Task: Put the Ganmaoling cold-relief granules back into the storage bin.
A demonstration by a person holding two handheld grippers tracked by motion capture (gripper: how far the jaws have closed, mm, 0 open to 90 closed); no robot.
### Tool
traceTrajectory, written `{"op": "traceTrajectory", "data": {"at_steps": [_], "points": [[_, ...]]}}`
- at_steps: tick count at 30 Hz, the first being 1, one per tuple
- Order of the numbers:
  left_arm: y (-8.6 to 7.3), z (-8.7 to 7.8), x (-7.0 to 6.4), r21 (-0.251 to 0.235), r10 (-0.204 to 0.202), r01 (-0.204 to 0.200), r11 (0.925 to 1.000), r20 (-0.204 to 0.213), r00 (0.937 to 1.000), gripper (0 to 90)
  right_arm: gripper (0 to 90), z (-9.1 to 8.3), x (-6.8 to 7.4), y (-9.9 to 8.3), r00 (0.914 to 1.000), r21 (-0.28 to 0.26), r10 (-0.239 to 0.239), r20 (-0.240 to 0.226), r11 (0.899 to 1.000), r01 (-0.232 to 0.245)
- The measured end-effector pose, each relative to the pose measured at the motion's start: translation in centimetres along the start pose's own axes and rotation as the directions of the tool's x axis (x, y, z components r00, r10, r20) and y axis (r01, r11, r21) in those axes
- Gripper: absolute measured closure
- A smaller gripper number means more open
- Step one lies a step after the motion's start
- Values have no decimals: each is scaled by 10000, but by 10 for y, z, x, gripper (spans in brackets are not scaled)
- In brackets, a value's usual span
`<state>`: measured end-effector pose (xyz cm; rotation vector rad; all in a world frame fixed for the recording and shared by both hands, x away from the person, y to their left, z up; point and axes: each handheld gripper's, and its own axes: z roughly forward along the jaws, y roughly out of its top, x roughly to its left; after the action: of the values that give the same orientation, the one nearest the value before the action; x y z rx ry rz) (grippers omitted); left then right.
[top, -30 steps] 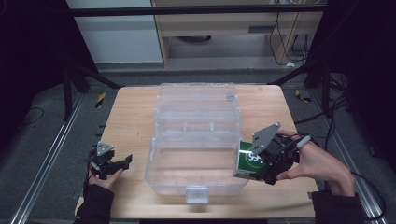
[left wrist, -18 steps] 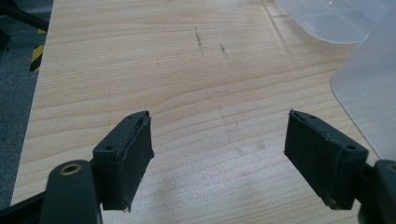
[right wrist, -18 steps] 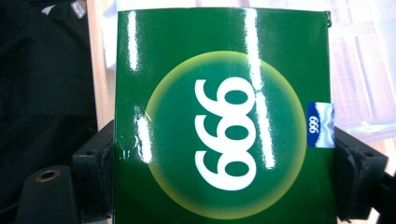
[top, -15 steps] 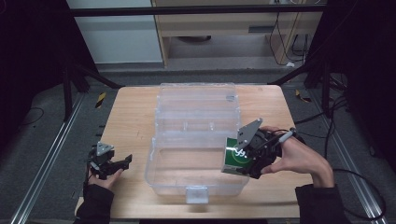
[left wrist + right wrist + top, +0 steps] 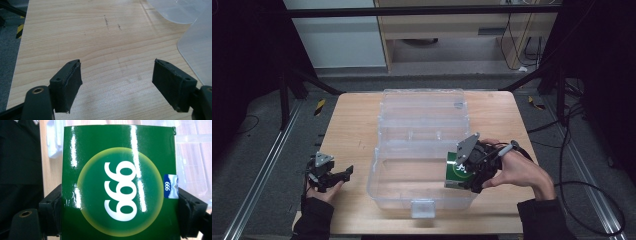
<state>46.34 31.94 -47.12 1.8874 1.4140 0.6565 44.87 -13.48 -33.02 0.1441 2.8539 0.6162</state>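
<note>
Green box [image 5: 456, 170] is riding clamped in my right gripper [image 5: 468, 172] above the clear bin's [image 5: 398, 186] right wall for loading, while my left gripper [image 5: 334, 176] is resting wide open and empty near the table's [image 5: 352, 125] left edge.

Overhead view; two close gripper-mounted cameras

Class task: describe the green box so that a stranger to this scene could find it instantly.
Start at the large clear plastic bin in the middle of the wooden table. At its right-hand side, the right hand-held gripper clamps a glossy green box by its sides. It is the lone coloured item, marked with white digits in a yellow-ringed circle.
</note>
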Motion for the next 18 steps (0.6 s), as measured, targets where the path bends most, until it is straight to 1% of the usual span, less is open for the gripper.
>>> {"op": "traceTrajectory", "data": {"at_steps": [1,8,12,15,18], "points": [[0,0,0,-2,-5,5,10000,1,10000,225,160,1,1,0,10000,56,-69,51,10000,69],[0,0,0,-25,-7,7,10000,7,10000,225,161,9,3,3,9999,206,-145,-50,9997,146],[0,0,0,-31,-18,18,10000,1,10000,226,161,14,3,0,9998,186,-51,-186,9998,54],[0,0,0,-14,1,-1,10000,-5,10000,225,161,20,4,-3,9997,316,4,-225,9995,3],[0,0,0,-16,1,-1,10000,-2,10000,225,161,23,4,-3,9997,411,-117,-214,9991,126]]}}
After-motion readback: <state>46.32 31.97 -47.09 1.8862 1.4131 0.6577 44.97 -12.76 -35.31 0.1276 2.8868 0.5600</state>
